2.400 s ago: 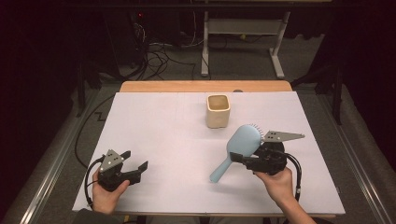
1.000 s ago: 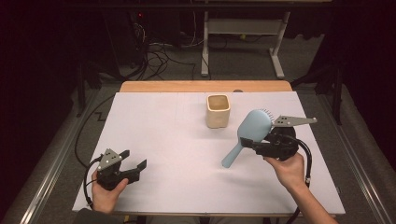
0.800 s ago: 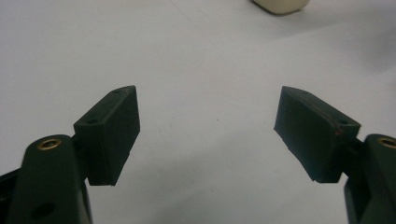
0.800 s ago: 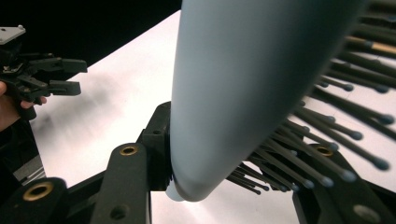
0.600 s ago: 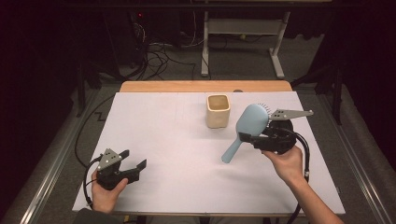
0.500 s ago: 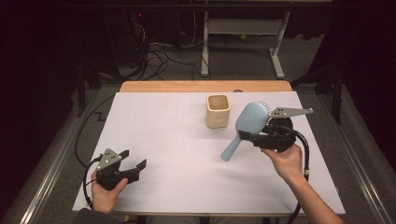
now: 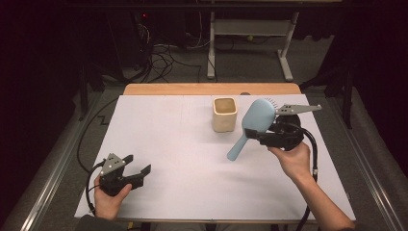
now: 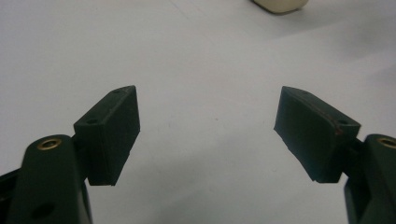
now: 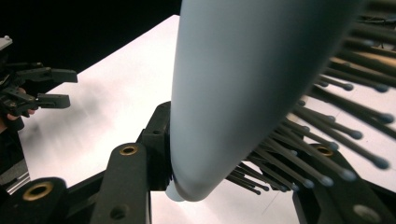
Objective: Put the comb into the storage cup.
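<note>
Hairbrush [image 7: 253, 124], pale blue, was held clear above the table [image 7: 159, 130], at its right side, just right of the cream cup [image 7: 224, 114] and apart from it. Long axis ran on a slant: paddle head up and toward the far right, handle hanging down toward the near left, handle tip free in the air. Bristles faced away to the right; back of the head faced the cup.

Cup stood upright, mouth open, near the far middle of the table. It lay left of the brush head and slightly farther off, so the right hand was far the nearer one to it.

Right gripper [image 7: 269, 137] was clamped narrow across the lower part of the brush head; in the right gripper view one jaw pressed the smooth back [image 9: 233, 93], the other sat among the bristles [image 9: 299, 172].

Left gripper [image 7: 137, 166] lay low at the near left corner, well apart from brush and cup, jaws spread wide with nothing between them, bare table beyond.

Judgement: the handle looked likeliest to go into the cup, so the brush would need swinging upright first.
</note>
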`<move>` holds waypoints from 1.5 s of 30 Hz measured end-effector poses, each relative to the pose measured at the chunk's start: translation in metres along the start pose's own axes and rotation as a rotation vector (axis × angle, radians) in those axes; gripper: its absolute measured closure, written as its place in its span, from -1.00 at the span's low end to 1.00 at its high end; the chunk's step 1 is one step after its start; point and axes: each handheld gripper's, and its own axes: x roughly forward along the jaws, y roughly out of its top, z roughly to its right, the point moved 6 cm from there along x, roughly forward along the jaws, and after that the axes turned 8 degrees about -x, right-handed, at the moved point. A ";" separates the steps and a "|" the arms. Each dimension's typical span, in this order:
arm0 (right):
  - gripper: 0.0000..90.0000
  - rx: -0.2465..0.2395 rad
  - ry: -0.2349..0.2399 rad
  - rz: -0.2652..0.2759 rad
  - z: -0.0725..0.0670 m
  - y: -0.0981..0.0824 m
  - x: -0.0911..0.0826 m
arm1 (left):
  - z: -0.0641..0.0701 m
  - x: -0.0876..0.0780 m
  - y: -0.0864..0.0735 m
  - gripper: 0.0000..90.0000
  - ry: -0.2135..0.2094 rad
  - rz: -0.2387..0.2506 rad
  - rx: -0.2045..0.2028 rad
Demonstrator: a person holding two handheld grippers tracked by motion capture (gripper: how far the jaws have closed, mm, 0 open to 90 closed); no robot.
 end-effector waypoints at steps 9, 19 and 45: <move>0.21 -0.002 -0.010 0.004 0.002 0.007 -0.002 | 0.000 -0.001 0.000 -0.49 -0.010 0.007 -0.010; 0.21 -0.004 -0.021 0.007 0.007 0.020 -0.002 | 0.001 0.000 0.000 -0.50 -0.015 0.005 -0.010; 0.22 0.013 -0.063 0.025 0.022 0.053 -0.002 | 0.001 0.000 0.000 -0.50 -0.013 -0.001 -0.002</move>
